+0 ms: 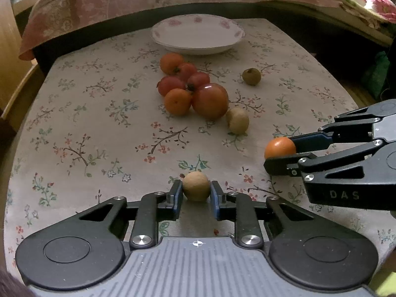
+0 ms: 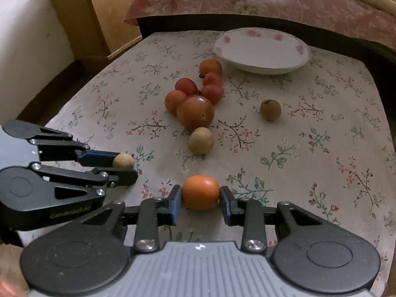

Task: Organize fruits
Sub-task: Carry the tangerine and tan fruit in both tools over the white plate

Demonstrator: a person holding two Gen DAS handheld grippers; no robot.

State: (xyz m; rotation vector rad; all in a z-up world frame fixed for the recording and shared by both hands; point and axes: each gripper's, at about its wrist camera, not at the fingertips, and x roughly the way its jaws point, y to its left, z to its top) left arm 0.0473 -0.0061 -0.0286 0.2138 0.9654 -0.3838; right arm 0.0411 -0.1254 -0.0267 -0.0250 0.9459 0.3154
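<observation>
Glossy china plate point(image 1: 198, 36) on matt floral cloth point(image 1: 99, 123); big tomato point(image 1: 210, 100) smooth, shiny.

Left gripper point(image 1: 196, 190) and right gripper point(image 2: 200, 195): black linkage arms, silver screws, blue-padded fingers point(image 1: 176, 194), ribbed grey housing with a white crosshair mark. White lettering "DAS" on the right gripper's side.

My right claw point(image 1: 281, 154) ran off the right edge of the left wrist view, its body cut short. My left claw point(image 2: 125, 165) likewise left the right wrist view at the left edge. The lower finger point(image 2: 123, 174) hid the underside of the tan fruit point(image 2: 123, 160). In the red fruit cluster point(image 1: 188, 84), the rear ones were partly hidden.
</observation>
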